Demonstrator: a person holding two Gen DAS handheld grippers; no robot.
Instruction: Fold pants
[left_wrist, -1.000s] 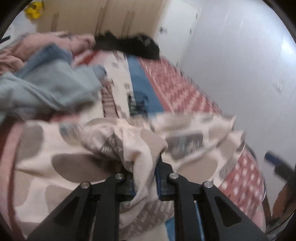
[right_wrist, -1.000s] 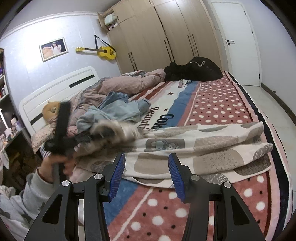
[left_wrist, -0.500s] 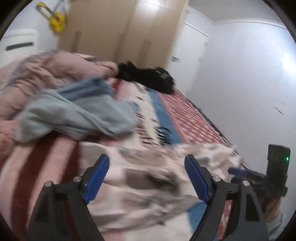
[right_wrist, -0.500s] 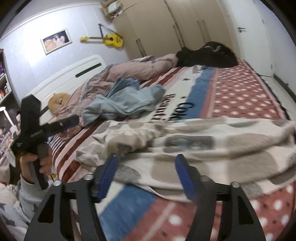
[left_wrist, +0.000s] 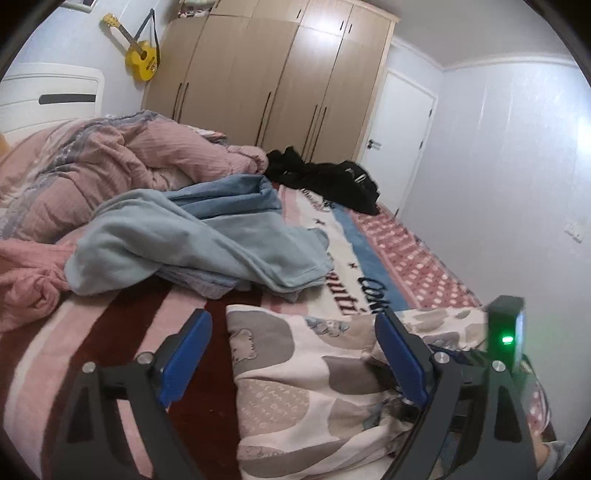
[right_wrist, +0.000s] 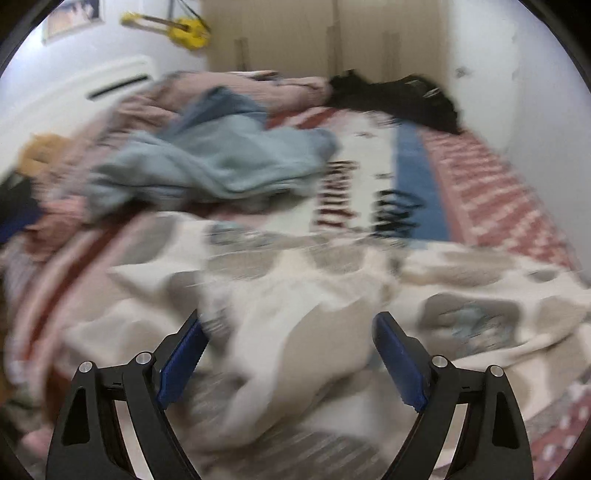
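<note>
While both tools hover over the bed (left_wrist: 122, 354), we hold our left gripper (left_wrist: 291, 354) with its jaws spread wide and nothing between the blue pads (left_wrist: 184, 358). The pants (left_wrist: 295, 387), cream with grey blotches and small bears, lie on the striped cover near the bed's near edge, their left border falling between the jaws and the rest running under the right finger. Our right gripper (right_wrist: 288, 358) is likewise spread and grips nothing; the pants (right_wrist: 295, 314) lie rumpled below and between its fingers, reaching toward the bed's right side. Motion blur smears the right wrist view, so the folds and print there are hard to read. From the left wrist, the pants' right part is hidden behind the finger and a black device with a green light (left_wrist: 508, 338). Beyond the pants, toward the bed's far side, lie a blue blanket (left_wrist: 199, 240), a pink quilt (left_wrist: 122, 166) and black clothes (left_wrist: 332, 181).
</note>
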